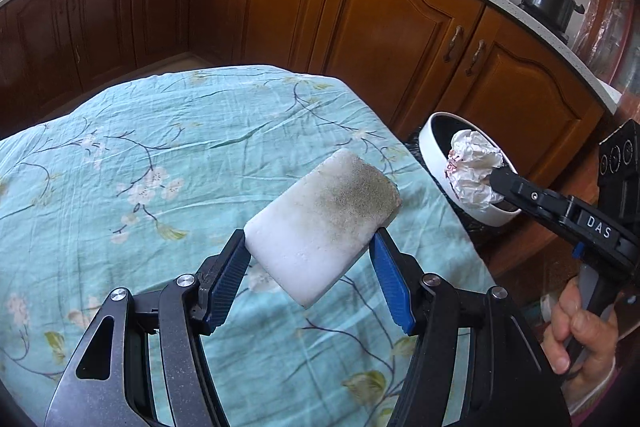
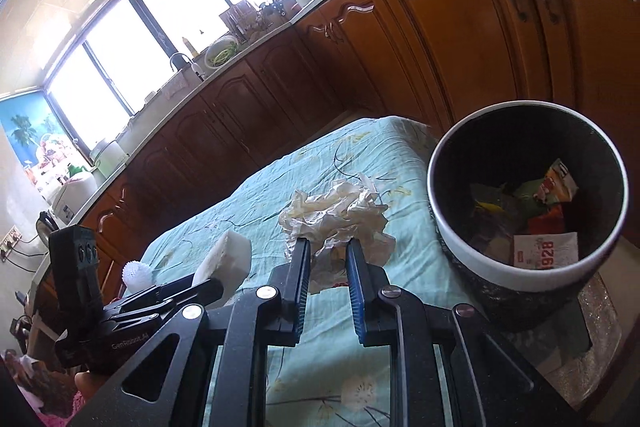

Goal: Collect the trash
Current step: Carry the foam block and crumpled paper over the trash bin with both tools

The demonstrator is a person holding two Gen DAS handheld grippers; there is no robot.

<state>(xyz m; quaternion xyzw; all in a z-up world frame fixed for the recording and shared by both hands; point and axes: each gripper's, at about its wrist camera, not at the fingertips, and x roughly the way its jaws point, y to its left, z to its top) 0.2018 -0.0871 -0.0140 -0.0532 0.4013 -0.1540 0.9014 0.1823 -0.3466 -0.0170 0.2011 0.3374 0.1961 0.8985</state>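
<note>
Left gripper was clamped on dirty sponge, judged soft, light; right gripper was pinched on crumpled paper, judged compressible; bin was near.

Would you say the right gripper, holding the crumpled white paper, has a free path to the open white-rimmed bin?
Probably yes: the right gripper holds the crumpled white paper beside the white-rimmed bin, whose mouth is open with nothing between them.

Two close wrist views over the table, both facing bin and cabinets.
</note>
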